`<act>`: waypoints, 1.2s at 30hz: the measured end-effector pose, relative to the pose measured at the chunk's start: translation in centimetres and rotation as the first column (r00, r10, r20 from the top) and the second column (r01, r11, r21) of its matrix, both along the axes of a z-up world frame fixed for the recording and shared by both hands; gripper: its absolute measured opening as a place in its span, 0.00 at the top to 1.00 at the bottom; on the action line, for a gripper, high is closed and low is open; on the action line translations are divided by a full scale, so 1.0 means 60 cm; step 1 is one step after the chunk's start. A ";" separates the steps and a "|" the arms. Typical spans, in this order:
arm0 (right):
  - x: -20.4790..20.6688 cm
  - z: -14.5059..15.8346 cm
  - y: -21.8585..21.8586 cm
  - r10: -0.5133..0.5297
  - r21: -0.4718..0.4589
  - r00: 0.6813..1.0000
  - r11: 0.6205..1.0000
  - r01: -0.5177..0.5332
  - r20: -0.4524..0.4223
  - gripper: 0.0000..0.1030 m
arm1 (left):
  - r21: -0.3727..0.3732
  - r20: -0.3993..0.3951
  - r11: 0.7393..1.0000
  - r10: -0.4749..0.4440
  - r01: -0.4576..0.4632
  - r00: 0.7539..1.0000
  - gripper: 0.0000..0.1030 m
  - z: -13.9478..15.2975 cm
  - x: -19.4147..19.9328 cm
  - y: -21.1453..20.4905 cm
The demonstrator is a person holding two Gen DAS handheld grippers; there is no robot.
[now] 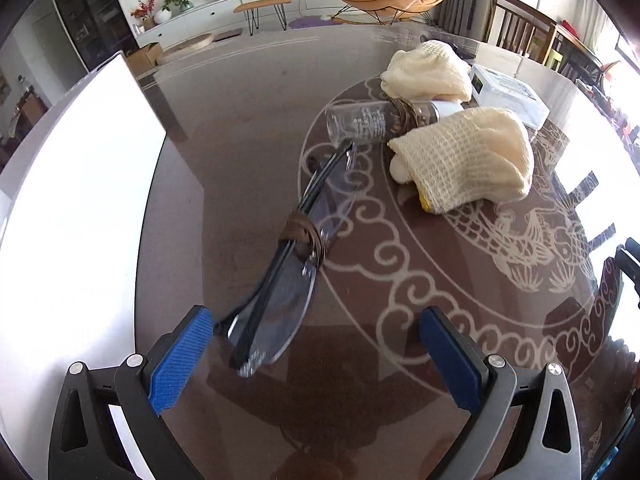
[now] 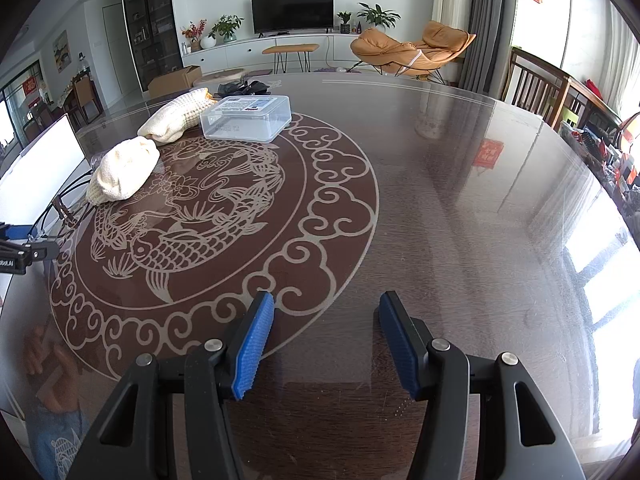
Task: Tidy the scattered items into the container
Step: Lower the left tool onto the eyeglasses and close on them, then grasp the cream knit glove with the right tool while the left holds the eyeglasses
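A bundle of black cable loops tied with brown wire (image 1: 298, 240) lies on the dark glass table, its near end between my left gripper's (image 1: 316, 336) open fingers, close to the left pad (image 1: 188, 344). Beyond it lie a clear bottle (image 1: 360, 122) on its side and two cream knitted gloves (image 1: 464, 160), (image 1: 428, 70). A white container (image 1: 80, 200) stands at the left. My right gripper (image 2: 326, 340) is open and empty over bare table; the gloves (image 2: 124, 174) and cable (image 2: 60, 208) show far left in its view.
A clear plastic box with a lid (image 2: 248, 118) sits behind the gloves, also in the left wrist view (image 1: 508, 94). Dark items (image 2: 244, 88) lie at the table's far edge. Wooden chairs (image 2: 536, 88) stand at the right side of the table.
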State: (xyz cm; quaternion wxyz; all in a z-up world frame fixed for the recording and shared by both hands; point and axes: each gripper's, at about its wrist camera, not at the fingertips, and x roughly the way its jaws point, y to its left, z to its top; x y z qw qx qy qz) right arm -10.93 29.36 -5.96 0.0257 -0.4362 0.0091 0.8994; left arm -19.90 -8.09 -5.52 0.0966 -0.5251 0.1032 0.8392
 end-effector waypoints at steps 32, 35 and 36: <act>-0.119 0.059 -0.235 0.534 -0.016 0.840 0.843 -0.538 -0.101 0.45 | 0.269 -0.171 0.962 0.098 -0.049 0.980 0.79 -0.017 0.118 -0.023; -0.192 0.058 -0.274 0.523 0.012 0.851 0.852 -0.523 -0.056 0.45 | 0.238 -0.179 0.970 0.093 -0.048 0.980 0.79 -0.016 0.120 -0.018; -0.214 0.051 -0.281 0.532 -0.013 0.846 0.846 -0.533 -0.026 0.45 | 0.231 -0.180 0.972 0.092 -0.048 0.979 0.79 -0.015 0.121 -0.017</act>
